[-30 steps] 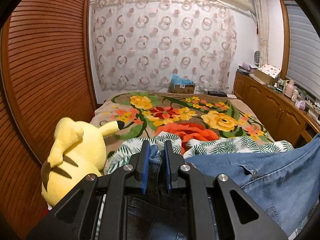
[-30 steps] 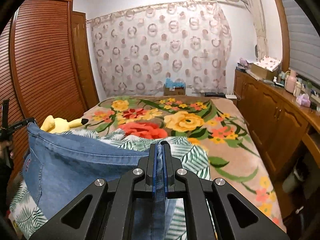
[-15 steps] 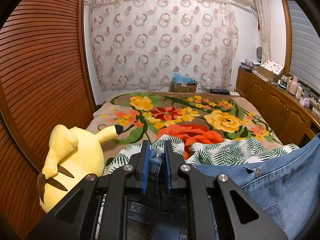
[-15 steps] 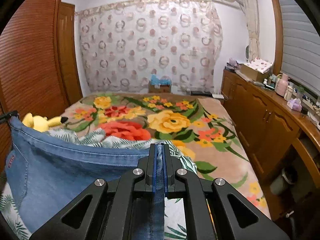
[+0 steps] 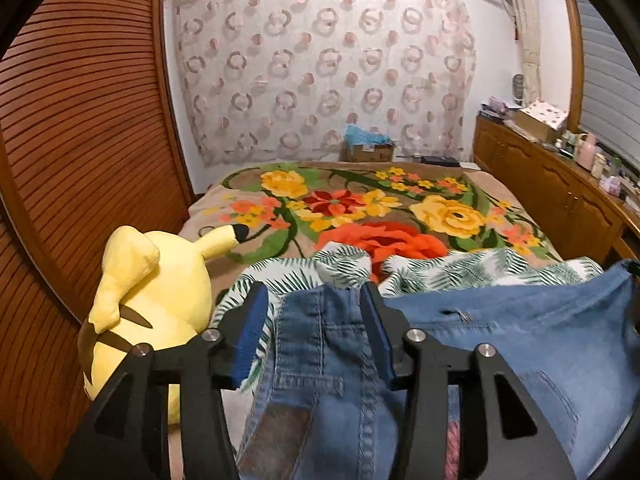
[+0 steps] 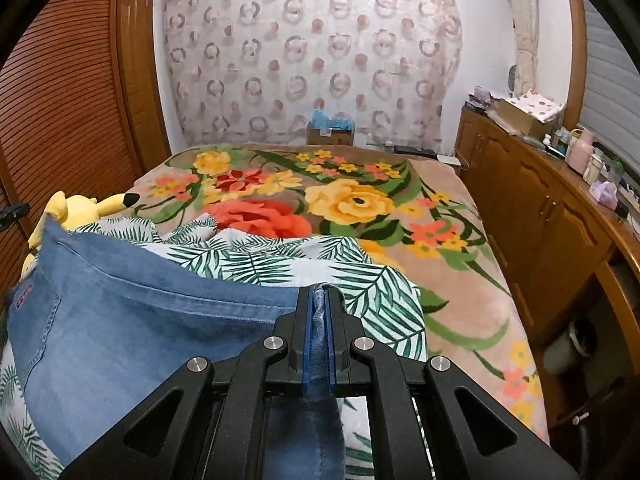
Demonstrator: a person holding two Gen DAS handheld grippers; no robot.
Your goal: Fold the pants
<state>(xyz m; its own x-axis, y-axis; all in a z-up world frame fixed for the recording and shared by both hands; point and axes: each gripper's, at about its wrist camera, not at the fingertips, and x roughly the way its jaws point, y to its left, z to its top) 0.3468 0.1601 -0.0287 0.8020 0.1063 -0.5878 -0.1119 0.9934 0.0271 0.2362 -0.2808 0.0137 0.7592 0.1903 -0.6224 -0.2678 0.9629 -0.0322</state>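
Pinching the jeans [image 6: 132, 320], the right gripper [image 6: 319, 300] was clamped tight. The left gripper [image 5: 314, 306] fingers [image 5: 250, 320] had just been opening, denim lying loose between them.

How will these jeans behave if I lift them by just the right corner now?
Probably floppy: the jeans sag between the grippers. Likely heavy for cloth, being thick seamed denim. The right gripper is shut on a bunched edge, which looks secure; the left gripper has just been opening, waistband between its jaws, so that side would likely drop.
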